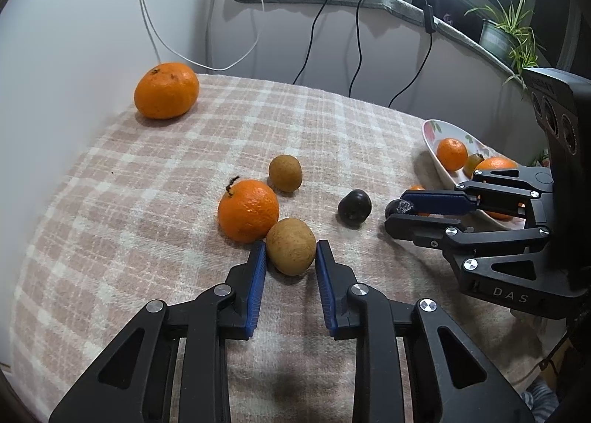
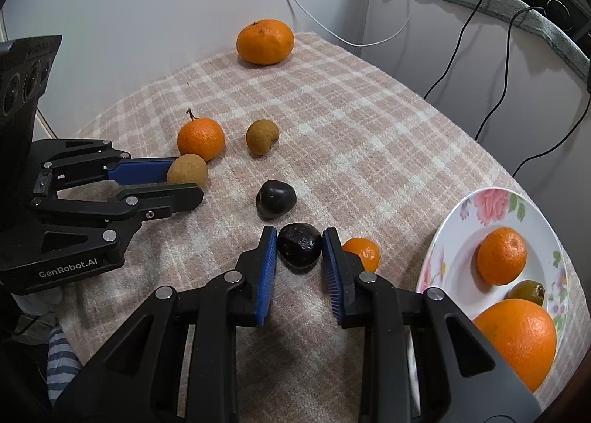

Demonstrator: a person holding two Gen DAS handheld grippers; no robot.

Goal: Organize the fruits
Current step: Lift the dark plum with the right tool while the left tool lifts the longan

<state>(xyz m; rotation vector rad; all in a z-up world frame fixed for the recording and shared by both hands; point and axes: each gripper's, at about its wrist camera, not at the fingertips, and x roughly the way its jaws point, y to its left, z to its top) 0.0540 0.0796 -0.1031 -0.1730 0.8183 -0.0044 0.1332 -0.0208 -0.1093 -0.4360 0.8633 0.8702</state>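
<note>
My left tongs (image 1: 290, 255) clamp a brown fruit (image 1: 290, 246), my right tongs (image 2: 300, 246) a black fruit (image 2: 299, 245), both bound for the plate (image 2: 448, 223) beside them.

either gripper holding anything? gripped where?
Left gripper: round tan-brown fruit, pinched across its sides. Right gripper: wrinkled black fruit, likewise.

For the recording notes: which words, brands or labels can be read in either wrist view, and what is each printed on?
"GenRobot.AI": white print on the body of the left gripper, seen in the right wrist view.
"D A S": pale letters on the body of the right gripper, seen in the left wrist view; more letters may be hidden.
Embossed text on top of each gripper's camera housing: too blurred to read.
</note>
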